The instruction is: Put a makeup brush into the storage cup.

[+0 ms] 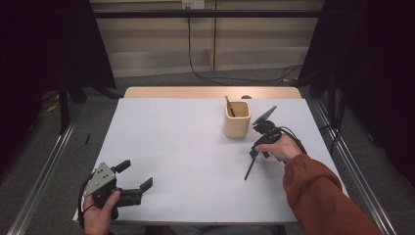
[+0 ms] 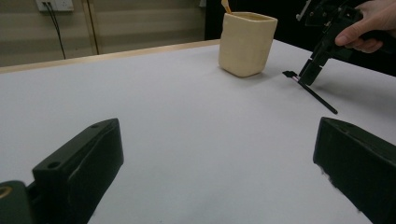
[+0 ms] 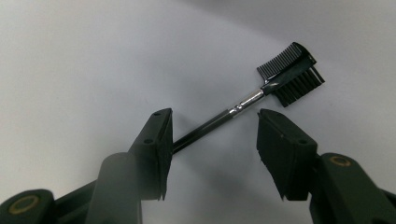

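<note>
Right claw (image 3: 212, 140) straddles brush (image 3: 243, 105); lying flat, head toward cup (image 1: 237, 119).

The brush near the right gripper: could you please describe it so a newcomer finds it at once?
On the white table, look right of the beige cup. Below the right gripper lies the brush: thin black handle, silver collar, comb-and-bristle head, unlike the wooden stick standing in the cup.

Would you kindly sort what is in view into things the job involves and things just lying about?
In the job:
- brow brush
- right gripper, open around its handle
- beige cup

Lying about:
- left gripper, open on the table
- floor cable
</note>
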{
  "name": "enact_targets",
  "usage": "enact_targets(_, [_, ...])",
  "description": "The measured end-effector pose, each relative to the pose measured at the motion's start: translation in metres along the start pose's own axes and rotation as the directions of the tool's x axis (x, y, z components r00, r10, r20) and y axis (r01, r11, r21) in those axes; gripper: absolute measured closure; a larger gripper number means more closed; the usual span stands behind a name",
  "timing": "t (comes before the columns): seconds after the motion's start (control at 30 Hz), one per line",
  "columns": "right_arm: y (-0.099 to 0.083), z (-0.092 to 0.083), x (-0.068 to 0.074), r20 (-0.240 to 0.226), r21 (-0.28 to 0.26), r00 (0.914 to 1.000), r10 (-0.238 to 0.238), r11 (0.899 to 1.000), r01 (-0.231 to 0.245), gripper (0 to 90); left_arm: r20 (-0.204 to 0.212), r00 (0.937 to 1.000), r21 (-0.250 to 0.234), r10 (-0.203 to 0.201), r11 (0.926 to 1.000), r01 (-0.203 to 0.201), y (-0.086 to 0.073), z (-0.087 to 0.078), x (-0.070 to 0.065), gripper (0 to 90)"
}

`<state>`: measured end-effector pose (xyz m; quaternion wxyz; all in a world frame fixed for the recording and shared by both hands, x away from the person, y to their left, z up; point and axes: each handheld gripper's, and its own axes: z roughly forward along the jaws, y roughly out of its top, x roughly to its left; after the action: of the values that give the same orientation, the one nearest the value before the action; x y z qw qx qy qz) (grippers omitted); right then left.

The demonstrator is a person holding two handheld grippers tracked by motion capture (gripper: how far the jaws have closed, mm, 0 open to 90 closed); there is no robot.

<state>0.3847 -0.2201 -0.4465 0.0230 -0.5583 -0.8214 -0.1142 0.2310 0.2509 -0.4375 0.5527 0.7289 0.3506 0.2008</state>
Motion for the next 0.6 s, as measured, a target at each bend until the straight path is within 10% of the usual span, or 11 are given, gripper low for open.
enact_targets(0.6, [0.003, 0.0051, 0.0023, 0.059, 0.009, 0.9981, 0.021, 1.0, -0.021, 65.0, -0.008, 1.0, 0.01, 0.002, 0.9999, -0.002, -0.0008, -0.0002, 0.0006, 1.9])
